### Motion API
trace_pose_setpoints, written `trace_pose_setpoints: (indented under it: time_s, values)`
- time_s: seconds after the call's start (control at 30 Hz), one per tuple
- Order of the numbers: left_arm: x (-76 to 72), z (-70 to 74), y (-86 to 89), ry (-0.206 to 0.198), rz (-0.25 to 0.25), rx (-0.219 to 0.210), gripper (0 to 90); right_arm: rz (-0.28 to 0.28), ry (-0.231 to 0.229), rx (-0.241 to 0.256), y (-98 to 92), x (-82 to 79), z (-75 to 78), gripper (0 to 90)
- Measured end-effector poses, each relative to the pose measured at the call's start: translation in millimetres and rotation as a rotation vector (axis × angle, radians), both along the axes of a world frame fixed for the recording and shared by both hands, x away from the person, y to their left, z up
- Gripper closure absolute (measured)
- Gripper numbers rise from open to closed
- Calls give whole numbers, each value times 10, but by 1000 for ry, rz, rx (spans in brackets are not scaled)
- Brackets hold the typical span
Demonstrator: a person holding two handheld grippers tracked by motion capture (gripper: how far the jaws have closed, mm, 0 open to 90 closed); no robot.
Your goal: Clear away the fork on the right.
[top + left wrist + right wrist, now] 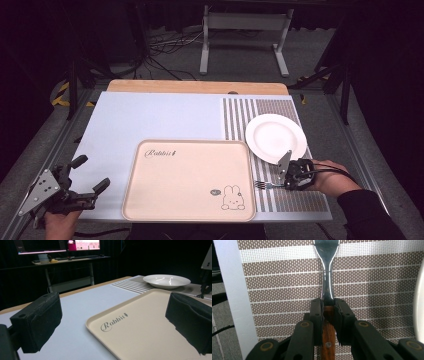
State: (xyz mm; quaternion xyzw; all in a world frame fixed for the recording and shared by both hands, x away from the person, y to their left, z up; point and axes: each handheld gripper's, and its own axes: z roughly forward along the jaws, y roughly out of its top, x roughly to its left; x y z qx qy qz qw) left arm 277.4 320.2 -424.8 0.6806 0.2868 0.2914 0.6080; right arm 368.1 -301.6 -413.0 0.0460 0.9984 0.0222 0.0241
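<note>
While the right gripper (pixel 328 308) pinched the fork (pixel 326 272) by its wooden handle, low over the striped mat (pixel 372 290) between tray (pixel 190 180) and plate (pixel 276 137), its tines pointed trayward. The left gripper (pixel 89 175) waited spread beside the tray, probably to steady it.

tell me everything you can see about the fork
The fork has a shiny metal neck and head and a brown wooden handle with a small metal rivet. It lies level, low over the brown striped placemat; whether it touches the mat cannot be told. The right gripper is shut on it where metal meets wood. In the high view the tines point toward the beige tray, just short of its right edge, with the white plate behind.
</note>
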Motion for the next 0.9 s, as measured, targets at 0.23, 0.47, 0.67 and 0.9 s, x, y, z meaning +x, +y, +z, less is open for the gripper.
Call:
trace_pose_setpoints:
  time_s: [0.23, 0.47, 0.67, 0.9]
  values:
    - [-1, 1, 2, 0, 0, 1, 13, -1, -11, 7, -15, 4, 17, 784]
    - [4, -2, -1, 1, 1, -2, 13, -21, -50, 63, -88, -14, 230, 784]
    - [1, 0, -3, 1, 2, -3, 13, -26, -74, 86, -94, -37, 367, 784]
    - [0, 1, 3, 1, 2, -3, 13, -22, -117, 135, 6, -65, 566, 783]
